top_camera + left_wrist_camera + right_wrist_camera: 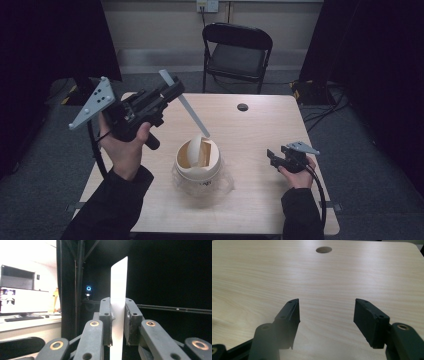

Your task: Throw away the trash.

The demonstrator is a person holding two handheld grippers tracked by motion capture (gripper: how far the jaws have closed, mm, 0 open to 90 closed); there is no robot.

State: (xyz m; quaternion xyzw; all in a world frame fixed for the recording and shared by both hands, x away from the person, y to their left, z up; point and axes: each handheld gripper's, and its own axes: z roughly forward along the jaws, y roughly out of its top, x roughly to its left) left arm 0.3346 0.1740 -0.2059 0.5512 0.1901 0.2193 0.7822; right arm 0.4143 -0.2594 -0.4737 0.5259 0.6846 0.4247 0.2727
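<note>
High view: left gripper (172, 91) pinches a long white strip (192, 112), slanting down into the jar (198, 167). Right gripper (275, 159) sits open, empty.

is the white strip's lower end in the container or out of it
In, by the look of it. The left tool clamps the white strip near its upper end, and it slants down to the open mouth of the container.

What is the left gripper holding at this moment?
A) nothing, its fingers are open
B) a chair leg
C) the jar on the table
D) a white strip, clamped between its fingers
D: the left gripper is shut on the white strip, held raised above the jar.
</note>
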